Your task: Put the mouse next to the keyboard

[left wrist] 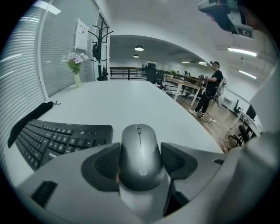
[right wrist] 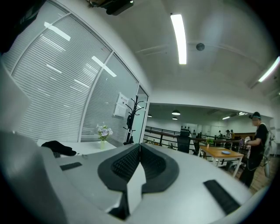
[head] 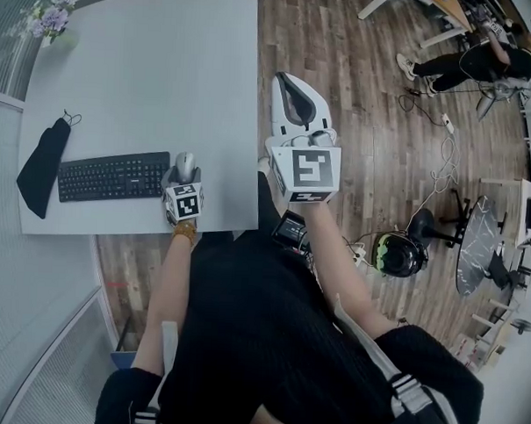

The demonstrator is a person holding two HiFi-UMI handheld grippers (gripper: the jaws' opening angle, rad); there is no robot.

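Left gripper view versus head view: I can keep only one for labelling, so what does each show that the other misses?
Only the left gripper view: the left gripper with its pads against both sides of the mouse, plus a coat stand. Only the head view: that gripper's marker cube, the person's arms, the table's near edge. Both: mouse, keyboard, black pouch, flower vase.

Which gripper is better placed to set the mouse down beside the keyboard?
Left: the left gripper is shut on the mouse, right by the keyboard end. The right gripper is shut, empty, off the table.
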